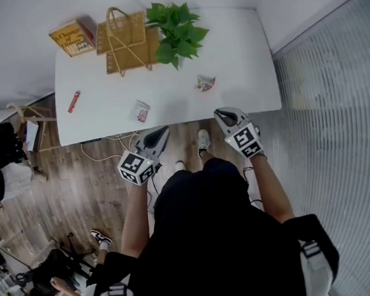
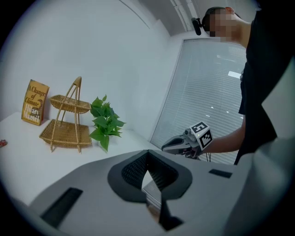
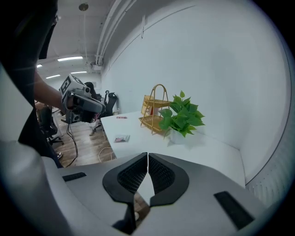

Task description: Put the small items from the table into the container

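A two-tier wicker basket (image 1: 120, 53) (image 2: 64, 133) (image 3: 152, 121) stands at the back of the white table (image 1: 241, 55). Three small items lie on the table: a red stick-shaped one (image 1: 73, 101) (image 3: 121, 117) at the left, a flat packet (image 1: 141, 110) (image 3: 121, 138) near the front edge, and a crinkled wrapper (image 1: 205, 82) right of the middle. My left gripper (image 1: 165, 130) (image 2: 147, 154) is shut and empty, just off the front edge, close to the flat packet. My right gripper (image 1: 219, 113) (image 3: 147, 156) is also shut and empty, at the front edge below the wrapper.
A potted green plant (image 1: 175, 26) (image 2: 105, 122) (image 3: 182, 115) stands right of the basket, and a yellow book (image 1: 72, 38) (image 2: 35, 102) leans on the wall to its left. Cables (image 1: 108, 151) lie on the wooden floor under the front edge. A ribbed glass wall (image 1: 338, 131) runs along the right.
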Demonstrator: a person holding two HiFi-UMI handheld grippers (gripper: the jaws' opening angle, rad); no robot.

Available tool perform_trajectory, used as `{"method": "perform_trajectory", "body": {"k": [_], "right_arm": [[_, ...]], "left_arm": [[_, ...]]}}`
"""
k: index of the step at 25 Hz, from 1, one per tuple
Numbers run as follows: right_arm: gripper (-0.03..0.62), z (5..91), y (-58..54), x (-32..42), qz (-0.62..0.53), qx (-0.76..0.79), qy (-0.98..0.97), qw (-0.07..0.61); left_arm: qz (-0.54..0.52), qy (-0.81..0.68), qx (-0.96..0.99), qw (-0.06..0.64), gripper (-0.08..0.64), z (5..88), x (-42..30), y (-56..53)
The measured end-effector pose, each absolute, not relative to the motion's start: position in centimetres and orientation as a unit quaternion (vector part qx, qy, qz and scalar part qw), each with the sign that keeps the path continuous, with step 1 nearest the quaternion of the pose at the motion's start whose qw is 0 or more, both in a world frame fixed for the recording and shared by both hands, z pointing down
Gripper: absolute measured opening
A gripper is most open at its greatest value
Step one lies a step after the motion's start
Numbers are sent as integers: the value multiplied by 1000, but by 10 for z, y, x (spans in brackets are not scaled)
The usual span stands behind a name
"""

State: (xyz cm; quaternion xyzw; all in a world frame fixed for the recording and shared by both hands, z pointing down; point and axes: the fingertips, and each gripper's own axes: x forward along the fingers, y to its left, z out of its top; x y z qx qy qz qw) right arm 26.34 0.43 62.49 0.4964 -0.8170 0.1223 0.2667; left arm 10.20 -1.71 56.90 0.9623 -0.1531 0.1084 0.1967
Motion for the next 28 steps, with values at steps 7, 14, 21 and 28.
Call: {"method": "perform_trajectory", "body": {"k": [7,14,21,28], "right_arm": [[25,644,-21,284,134,446,-843,270],[25,666,-29,290,147,416,-851,286],[25,687,-41,294,167,418,-842,299],[143,720,-69,299,156,417,-824,351]], "left_arm": [[122,-188,953,204,2,577,133,-43],[124,-205,944,228,3,595,145,-47],[127,-194,938,256,3,616,154,-54],[138,-177,937,268,2,639,157,-63]]}}
